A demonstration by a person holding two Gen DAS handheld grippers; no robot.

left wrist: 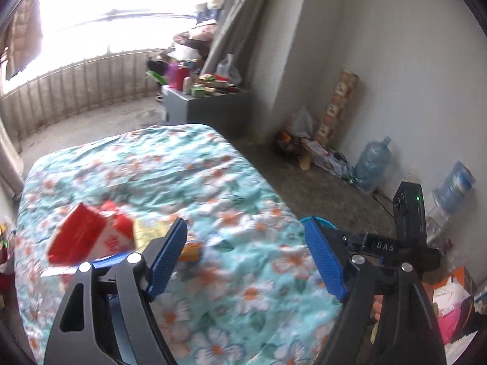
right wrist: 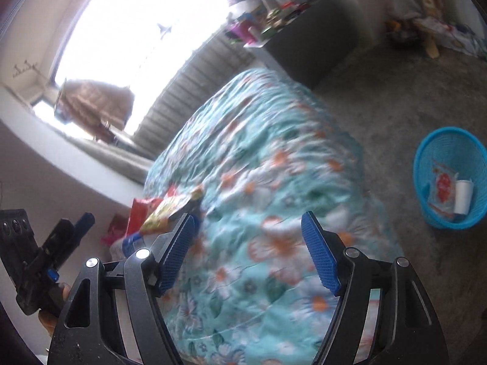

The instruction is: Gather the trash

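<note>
My left gripper [left wrist: 245, 224] hangs open over a bed with a turquoise floral blanket [left wrist: 182, 167], with nothing between its blue pads. Just beyond its left finger lie a red packet [left wrist: 88, 237], a yellow wrapper [left wrist: 149, 231] and a small orange piece [left wrist: 191, 251], all blurred. My right gripper [right wrist: 249, 216] is open too, empty, above the same blanket [right wrist: 258, 167]. The red packet [right wrist: 140, 213] and yellow wrapper [right wrist: 173, 206] sit past its left finger. A blue mesh basket [right wrist: 426, 152] stands on the floor at the right, holding a white cup [right wrist: 462, 197] and a printed packet [right wrist: 441, 188].
A grey cabinet [left wrist: 207, 106] loaded with bottles and boxes stands beyond the bed by the curtain. Two water jugs [left wrist: 373, 164], bags and boxes line the right wall. Concrete floor [right wrist: 395, 91] runs between bed and basket. A bright window [right wrist: 137, 30] fills the back.
</note>
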